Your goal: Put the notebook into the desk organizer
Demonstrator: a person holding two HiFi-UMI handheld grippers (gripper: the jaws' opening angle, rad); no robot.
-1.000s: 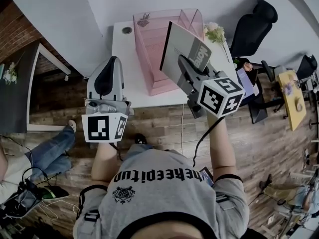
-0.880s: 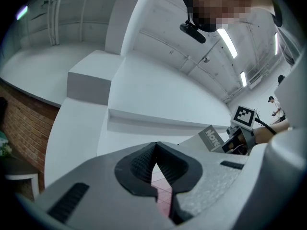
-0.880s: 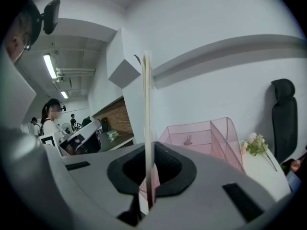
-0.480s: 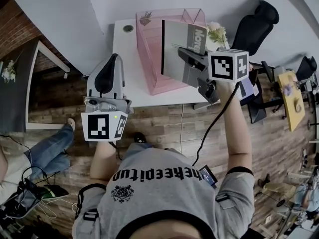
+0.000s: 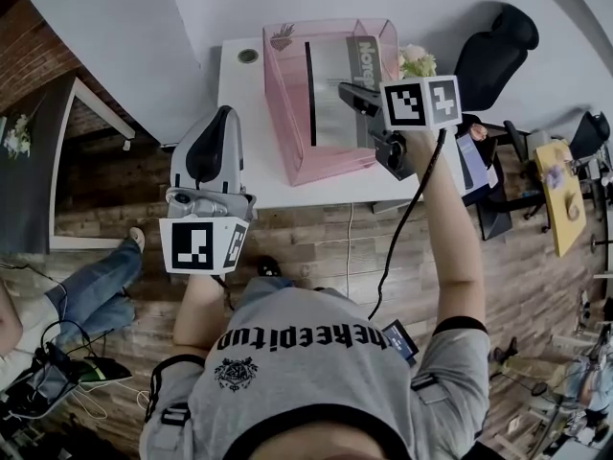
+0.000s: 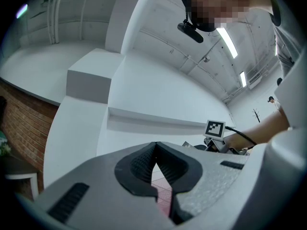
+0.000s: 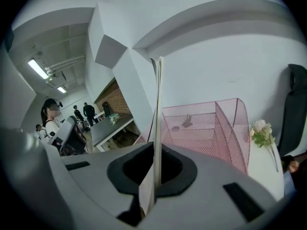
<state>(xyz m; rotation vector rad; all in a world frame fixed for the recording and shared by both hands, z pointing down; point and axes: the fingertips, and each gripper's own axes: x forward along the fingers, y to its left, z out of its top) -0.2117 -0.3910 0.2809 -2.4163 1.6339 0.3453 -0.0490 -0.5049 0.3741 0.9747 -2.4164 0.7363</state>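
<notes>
The left hand-held gripper (image 5: 220,115) is being held shut and empty over the counter's (image 5: 239,132) left edge, well apart. The notebook (image 5: 335,94) is being held upright over the pink desk organizer (image 5: 287,123), clamped in the right hand-held gripper (image 5: 351,93). Any tilt is risking a snag on its mesh, with room being limited rightward by flowers (image 5: 414,62).

White desk (image 5: 251,103) on wood-plank floor (image 5: 306,242) (brick wall (image 5: 29,60) left), 1 black chair (image 5: 493,46).
</notes>
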